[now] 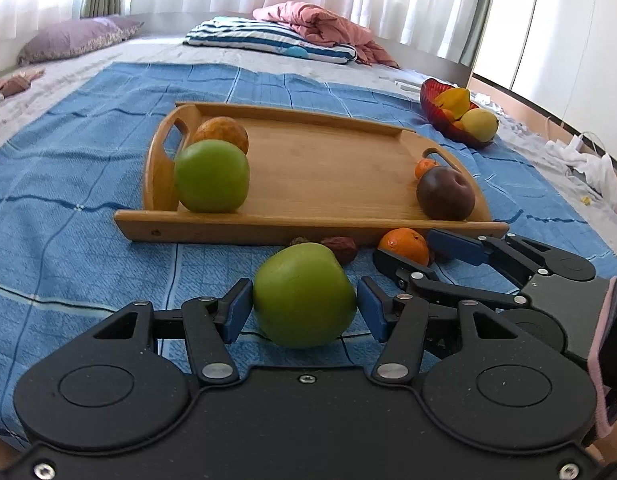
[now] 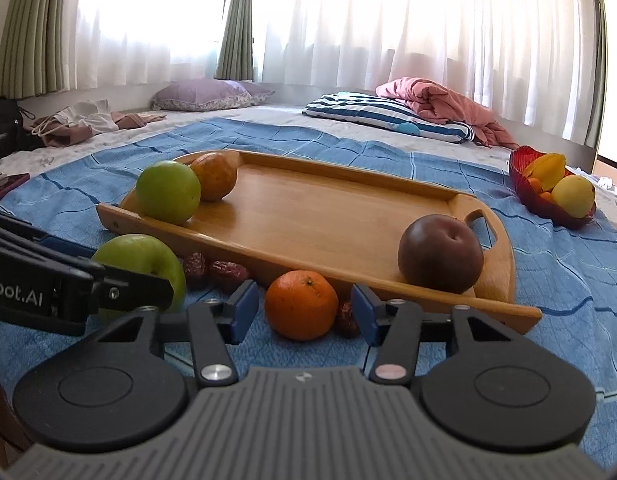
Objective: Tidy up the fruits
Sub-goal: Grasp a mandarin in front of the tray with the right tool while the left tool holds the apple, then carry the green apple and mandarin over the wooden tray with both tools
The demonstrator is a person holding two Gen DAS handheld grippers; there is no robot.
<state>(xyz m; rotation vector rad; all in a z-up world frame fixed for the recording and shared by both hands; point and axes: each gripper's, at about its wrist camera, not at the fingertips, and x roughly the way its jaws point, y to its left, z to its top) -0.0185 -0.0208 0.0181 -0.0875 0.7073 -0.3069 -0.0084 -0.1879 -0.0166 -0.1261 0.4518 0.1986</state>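
Observation:
My left gripper [image 1: 304,306] stands around a green apple [image 1: 304,294] on the blue blanket; its pads touch or nearly touch the apple's sides. My right gripper [image 2: 300,308] is open around an orange [image 2: 301,305], with gaps on both sides. It also shows in the left wrist view [image 1: 404,246]. The wooden tray [image 1: 328,160] holds a second green apple [image 1: 211,176], a brownish-orange fruit [image 1: 224,130], a dark red apple [image 1: 445,193] and a small tangerine [image 1: 425,167]. Red dates [image 2: 228,270] lie before the tray.
A red bowl [image 1: 432,100] with yellow and orange fruit sits at the back right, also seen in the right wrist view [image 2: 524,184]. Pillows and a pink quilt [image 1: 320,26] lie behind. White cloth [image 1: 588,164] lies at the right edge.

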